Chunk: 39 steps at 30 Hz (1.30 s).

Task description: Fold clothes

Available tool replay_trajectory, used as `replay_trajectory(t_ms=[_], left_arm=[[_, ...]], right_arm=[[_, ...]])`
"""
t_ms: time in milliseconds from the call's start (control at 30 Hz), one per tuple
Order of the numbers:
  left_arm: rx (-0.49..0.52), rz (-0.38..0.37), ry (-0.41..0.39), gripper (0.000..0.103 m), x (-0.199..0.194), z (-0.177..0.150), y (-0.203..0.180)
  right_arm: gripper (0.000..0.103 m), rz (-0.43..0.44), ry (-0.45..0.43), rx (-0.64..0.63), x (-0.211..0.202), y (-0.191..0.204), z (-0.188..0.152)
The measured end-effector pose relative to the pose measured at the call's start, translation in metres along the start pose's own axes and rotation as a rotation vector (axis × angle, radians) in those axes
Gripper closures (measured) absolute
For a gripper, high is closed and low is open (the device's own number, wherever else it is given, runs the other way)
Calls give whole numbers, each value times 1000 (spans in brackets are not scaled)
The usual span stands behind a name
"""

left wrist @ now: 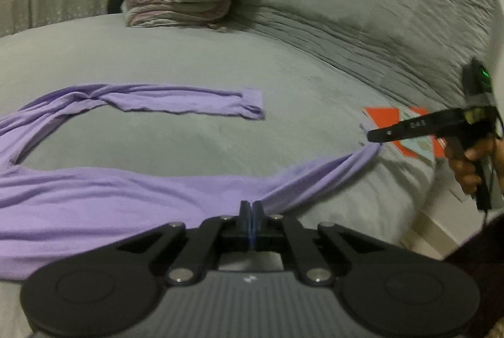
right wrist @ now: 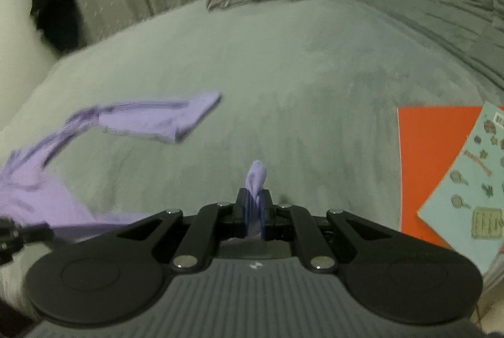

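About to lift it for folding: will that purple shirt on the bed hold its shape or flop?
Likely floppy: the purple shirt sags in a strand toward the right tool. Probably light, since a pinched bit carries it. Its far sleeve may trail.

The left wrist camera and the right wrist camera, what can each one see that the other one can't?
Only the left wrist view shows the right gripper from outside, the hand holding it, and the purple garment's body spread flat. Only the right wrist view shows a tuft of purple cloth poking up between the right gripper's pads, and the pale blue sticker sheet clearly. Both show the purple garment, its long sleeve, the grey bedspread, the stack of folded laundry and the orange sheet.
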<state>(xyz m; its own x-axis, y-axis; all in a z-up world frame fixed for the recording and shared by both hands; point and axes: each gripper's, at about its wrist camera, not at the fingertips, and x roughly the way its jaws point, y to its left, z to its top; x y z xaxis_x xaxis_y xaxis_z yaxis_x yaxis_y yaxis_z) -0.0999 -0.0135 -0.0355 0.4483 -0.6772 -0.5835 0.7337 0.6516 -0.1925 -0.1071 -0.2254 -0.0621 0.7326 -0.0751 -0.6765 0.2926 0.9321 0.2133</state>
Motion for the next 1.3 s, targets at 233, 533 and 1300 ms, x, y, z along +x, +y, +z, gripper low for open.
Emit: replay_trajectory(t_ms=[233,533,1300], left_arm=[[100,-58,74,103,-9,-22,-8],[83,-194,161,102,-13,-27,5],[152,289,104,65,51,35,75]], right_arm=[[96,73,139,-150,-7,-3,-13],[51,90,251,-306,-12,-12,-17],[72,168,173,-275,-1,-27,-14]])
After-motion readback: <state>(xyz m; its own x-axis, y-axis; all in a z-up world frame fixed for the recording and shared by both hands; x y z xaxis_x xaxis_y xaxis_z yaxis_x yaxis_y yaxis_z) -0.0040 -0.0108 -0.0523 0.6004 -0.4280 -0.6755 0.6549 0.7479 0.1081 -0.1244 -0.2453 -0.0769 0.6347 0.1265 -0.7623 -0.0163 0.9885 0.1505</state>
